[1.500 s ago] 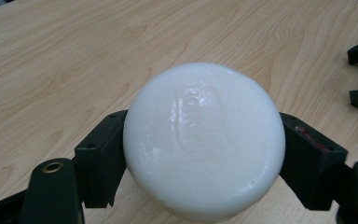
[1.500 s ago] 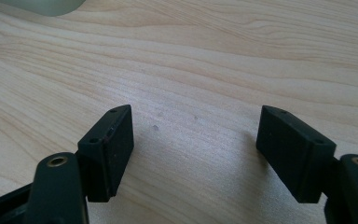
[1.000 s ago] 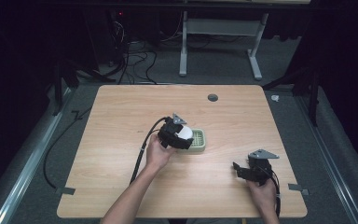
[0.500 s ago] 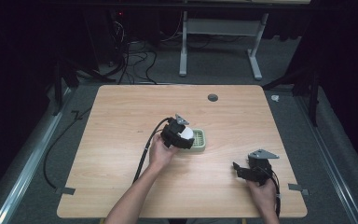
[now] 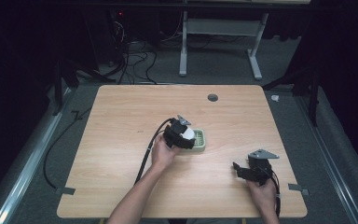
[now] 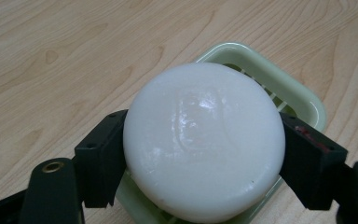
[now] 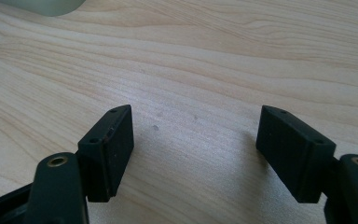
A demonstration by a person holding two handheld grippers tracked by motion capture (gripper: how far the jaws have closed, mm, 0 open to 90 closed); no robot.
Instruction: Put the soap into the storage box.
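You hold a smooth, slightly glossy round white soap bar (image 6: 204, 140) over a shiny pale-green plastic dish (image 6: 307, 100); the light wood-grain surface (image 7: 214, 56) looks matt.

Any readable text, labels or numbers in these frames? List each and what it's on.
None readable.
White soap, held between the left gripper jaws over the green soap dish: a faint embossed mark on top, too shallow and glossy to read.
Right gripper, table: no markings.
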